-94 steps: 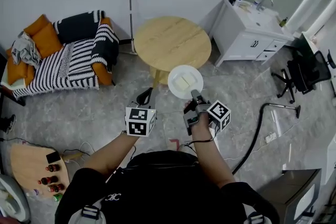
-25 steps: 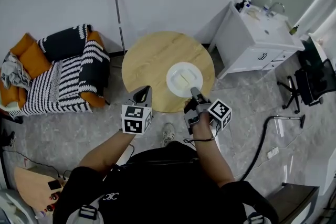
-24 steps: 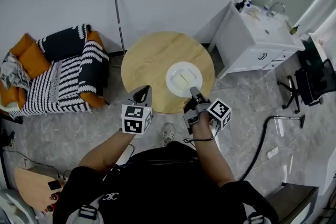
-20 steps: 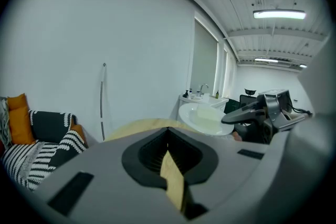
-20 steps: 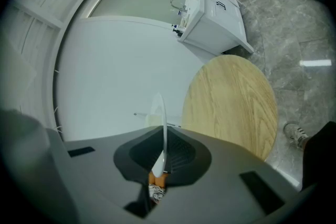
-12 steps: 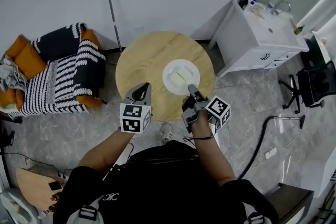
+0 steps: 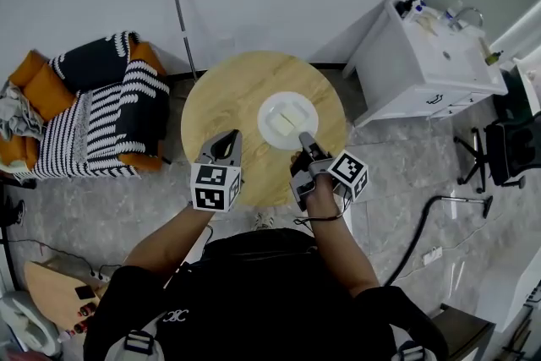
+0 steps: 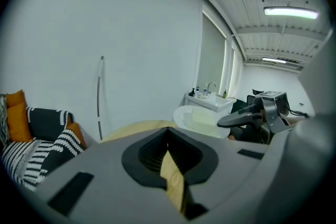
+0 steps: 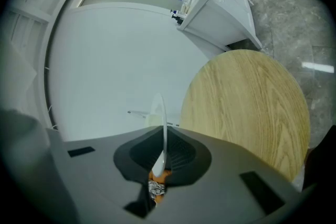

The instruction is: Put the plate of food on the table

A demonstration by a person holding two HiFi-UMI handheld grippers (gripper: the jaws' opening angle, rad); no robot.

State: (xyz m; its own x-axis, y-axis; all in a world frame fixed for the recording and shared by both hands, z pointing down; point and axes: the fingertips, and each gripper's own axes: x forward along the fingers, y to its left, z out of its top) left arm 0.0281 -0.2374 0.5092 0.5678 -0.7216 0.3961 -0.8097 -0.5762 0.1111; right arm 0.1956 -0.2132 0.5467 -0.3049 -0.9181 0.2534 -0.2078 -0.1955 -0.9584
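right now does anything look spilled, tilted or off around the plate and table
Nothing stands out. The plate looks level in the right gripper, held by its rim over the round table, with the pale food lying on it and nothing spilled.

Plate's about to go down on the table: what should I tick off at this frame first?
1. Grip: right gripper shut on the plate rim: ok.
2. Load: food lies on the plate: ok.
3. Position: plate is over the table, inside its edge: ok.
4. Landing area: table top around the plate is bare: ok.
5. Contact: plate already touching the table: cannot tell.
6. Other hand: left gripper shut, holding nothing, apart from the plate: ok.
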